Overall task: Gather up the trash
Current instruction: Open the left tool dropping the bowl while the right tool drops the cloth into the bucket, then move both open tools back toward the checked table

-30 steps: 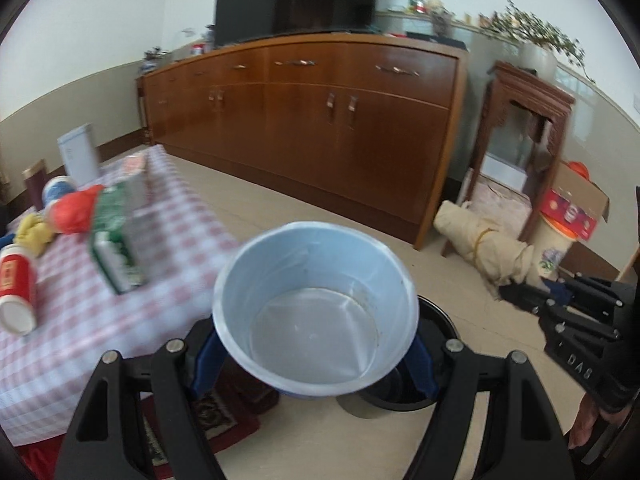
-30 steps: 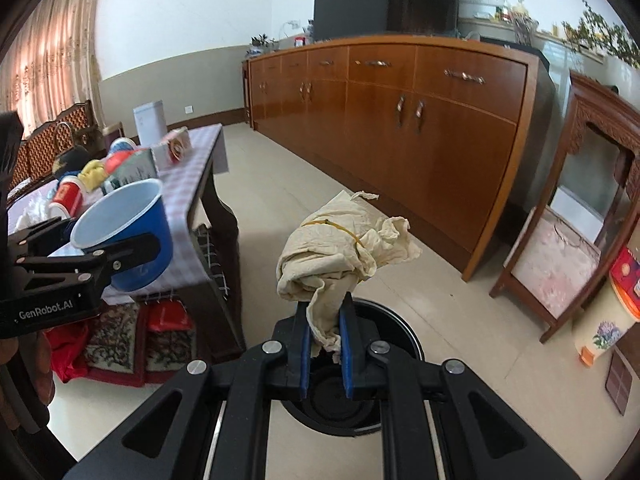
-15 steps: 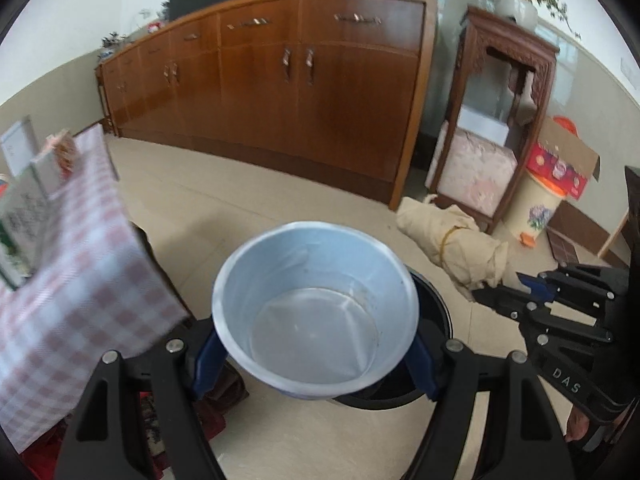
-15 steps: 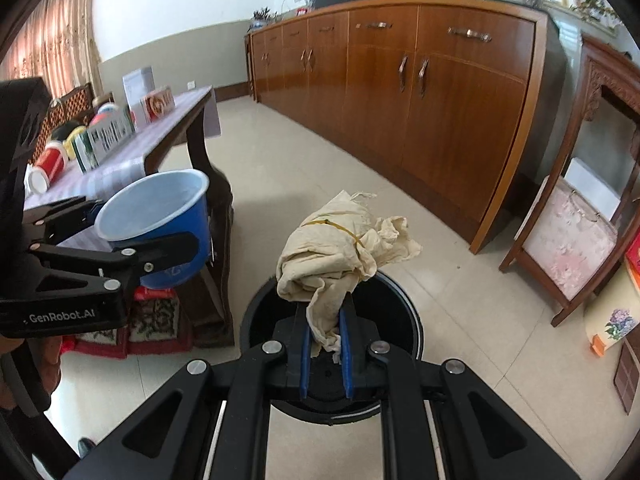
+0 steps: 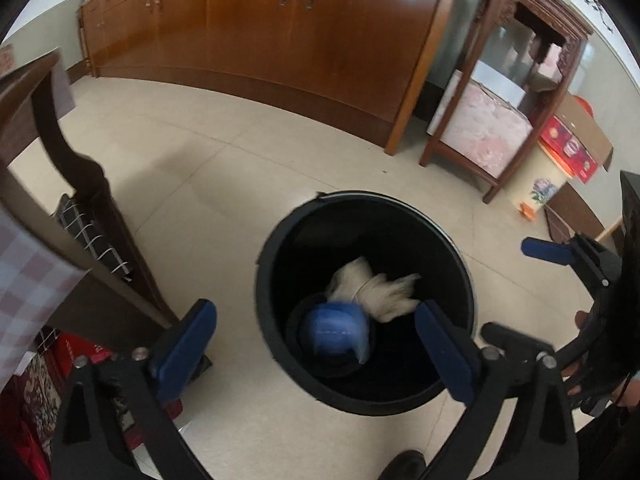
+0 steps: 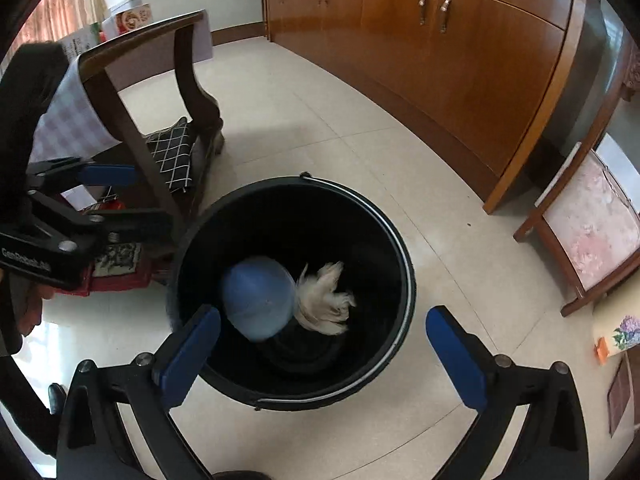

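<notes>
A black bucket (image 5: 280, 312) stands on the tiled floor and also shows in the right wrist view (image 6: 400, 256). Inside it are a blue cup (image 5: 336, 328) and a crumpled beige cloth (image 5: 380, 288), both blurred; they also show in the right wrist view, the cup (image 6: 258, 300) beside the cloth (image 6: 326, 300). My left gripper (image 5: 316, 344) is open and empty above the bucket. My right gripper (image 6: 322, 352) is open and empty above the bucket too. Each gripper shows at the edge of the other's view.
A dark wooden table with a checked cloth (image 5: 36, 272) stands left of the bucket, with rugs and red items beneath. A long wooden sideboard (image 5: 304, 28) runs along the wall. A wooden stand with a pink cushion (image 5: 488, 128) and boxes (image 5: 576, 152) sit at the right.
Both grippers tilted down over the bucket and opened. The blue cup left my left gripper and the beige cloth left my right gripper; both are now inside the bucket.
</notes>
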